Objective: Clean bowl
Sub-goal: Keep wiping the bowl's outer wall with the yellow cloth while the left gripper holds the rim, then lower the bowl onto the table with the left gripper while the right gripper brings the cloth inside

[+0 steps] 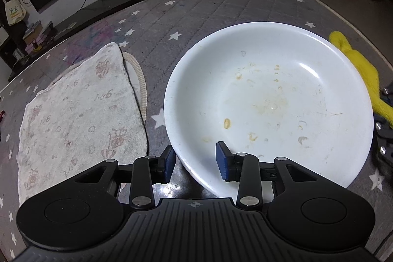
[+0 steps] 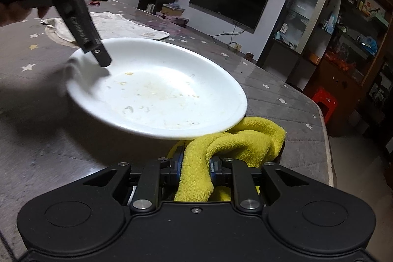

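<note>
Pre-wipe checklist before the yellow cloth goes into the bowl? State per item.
1. Right gripper shut on the yellow cloth: ok.
2. Left gripper straddles the bowl rim, one pad inside, one outside: ok.
3. Left pads actually pressing the rim: cannot tell; a gap shows by the outer pad.
4. Bowl steady for wiping: not ok; the right wrist view shows it tilted.
5. Residue to wipe visible: ok; yellowish spots across the bowl's inside.
6. Cloth free to lift: cannot tell; part of it lies under the bowl's edge.
</note>
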A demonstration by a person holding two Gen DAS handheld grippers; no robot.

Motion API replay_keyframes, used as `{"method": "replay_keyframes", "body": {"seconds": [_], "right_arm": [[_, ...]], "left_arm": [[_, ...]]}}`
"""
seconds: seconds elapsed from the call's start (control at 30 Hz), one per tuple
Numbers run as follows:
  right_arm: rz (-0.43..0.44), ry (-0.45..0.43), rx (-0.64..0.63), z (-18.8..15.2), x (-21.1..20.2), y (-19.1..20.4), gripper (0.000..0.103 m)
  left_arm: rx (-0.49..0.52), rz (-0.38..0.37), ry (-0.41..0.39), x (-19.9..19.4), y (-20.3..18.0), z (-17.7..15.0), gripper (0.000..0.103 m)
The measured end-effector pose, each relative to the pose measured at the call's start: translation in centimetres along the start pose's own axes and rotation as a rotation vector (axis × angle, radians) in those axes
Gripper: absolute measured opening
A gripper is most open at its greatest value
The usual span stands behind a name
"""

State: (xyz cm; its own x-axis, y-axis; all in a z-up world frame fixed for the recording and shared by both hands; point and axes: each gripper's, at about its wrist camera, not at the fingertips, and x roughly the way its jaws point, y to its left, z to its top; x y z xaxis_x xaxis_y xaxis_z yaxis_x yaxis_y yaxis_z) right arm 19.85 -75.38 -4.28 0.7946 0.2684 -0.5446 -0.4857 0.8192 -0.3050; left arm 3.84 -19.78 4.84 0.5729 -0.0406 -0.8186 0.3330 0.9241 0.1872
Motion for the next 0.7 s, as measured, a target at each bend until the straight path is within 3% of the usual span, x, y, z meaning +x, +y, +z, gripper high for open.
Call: {"method": "replay_keyframes", "body": {"seconds": [0.7], "right_arm": [[-0.038,-0.002,0.088,-0.1,0.8,-1.4,0.021]], "left_arm": [[-0.02,-0.012,-0.004,0.5,0.7,-0.2,0.045]]}}
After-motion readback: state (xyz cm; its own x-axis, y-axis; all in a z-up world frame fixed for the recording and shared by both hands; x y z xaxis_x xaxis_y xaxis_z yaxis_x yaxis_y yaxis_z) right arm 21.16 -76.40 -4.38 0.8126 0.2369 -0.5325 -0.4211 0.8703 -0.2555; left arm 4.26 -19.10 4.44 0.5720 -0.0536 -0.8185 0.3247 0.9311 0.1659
